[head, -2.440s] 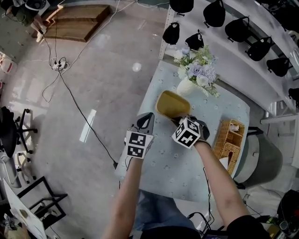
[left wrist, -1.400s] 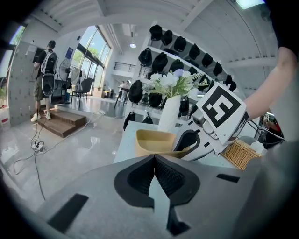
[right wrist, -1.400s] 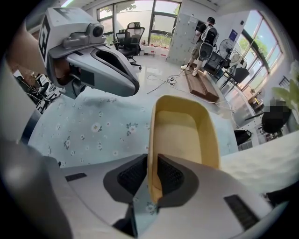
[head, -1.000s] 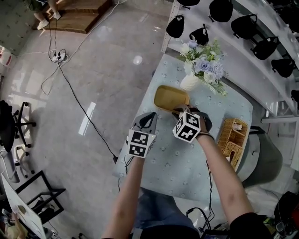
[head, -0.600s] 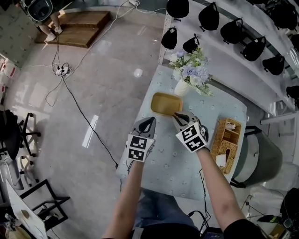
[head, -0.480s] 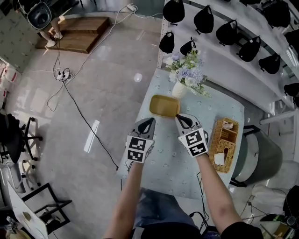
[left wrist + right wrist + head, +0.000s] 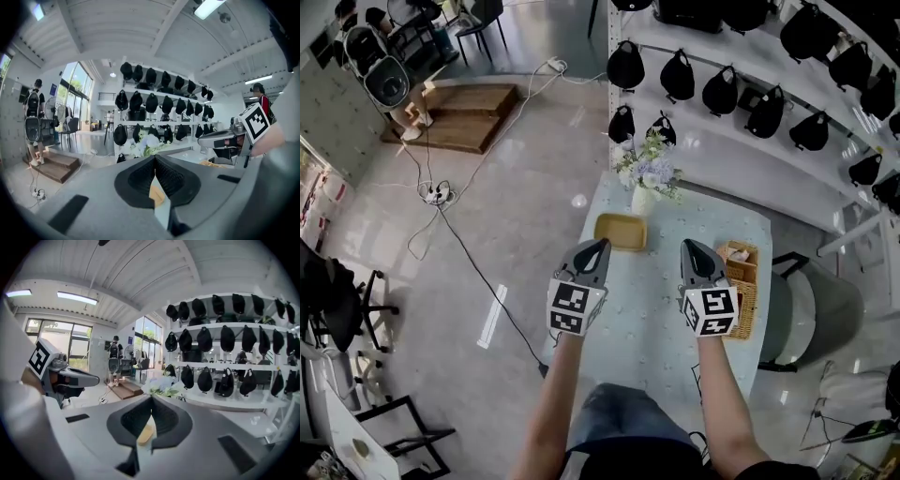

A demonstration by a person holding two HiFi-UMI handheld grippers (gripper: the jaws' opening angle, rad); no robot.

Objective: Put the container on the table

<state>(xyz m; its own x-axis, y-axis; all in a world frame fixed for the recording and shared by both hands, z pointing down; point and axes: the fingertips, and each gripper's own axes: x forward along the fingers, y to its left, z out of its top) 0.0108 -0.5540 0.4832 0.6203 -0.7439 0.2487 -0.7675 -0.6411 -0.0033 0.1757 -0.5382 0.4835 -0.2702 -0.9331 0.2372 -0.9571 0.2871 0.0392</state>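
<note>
The yellow container (image 7: pixel 621 232) rests flat on the light blue table (image 7: pixel 661 319), near its far left corner, just in front of the flower vase (image 7: pixel 644 194). My left gripper (image 7: pixel 598 246) hovers shut, close to the container's near right corner, holding nothing. My right gripper (image 7: pixel 689 247) hovers shut further right, apart from the container and empty. In the left gripper view a sliver of the container (image 7: pixel 157 194) shows below the closed jaws of the left gripper (image 7: pixel 154 157). In the right gripper view the container (image 7: pixel 146 433) shows likewise under the right gripper (image 7: pixel 151 398).
A wicker basket (image 7: pixel 741 281) with small items stands at the table's right edge. White shelves (image 7: pixel 741 141) hung with black caps run behind the table. A grey chair (image 7: pixel 811 314) stands to the right. Cables (image 7: pixel 469 253) cross the floor on the left.
The right gripper set the container down by the vase, let go and drew back to the right. Both grippers now sit higher and nearer me; the left stayed shut.
</note>
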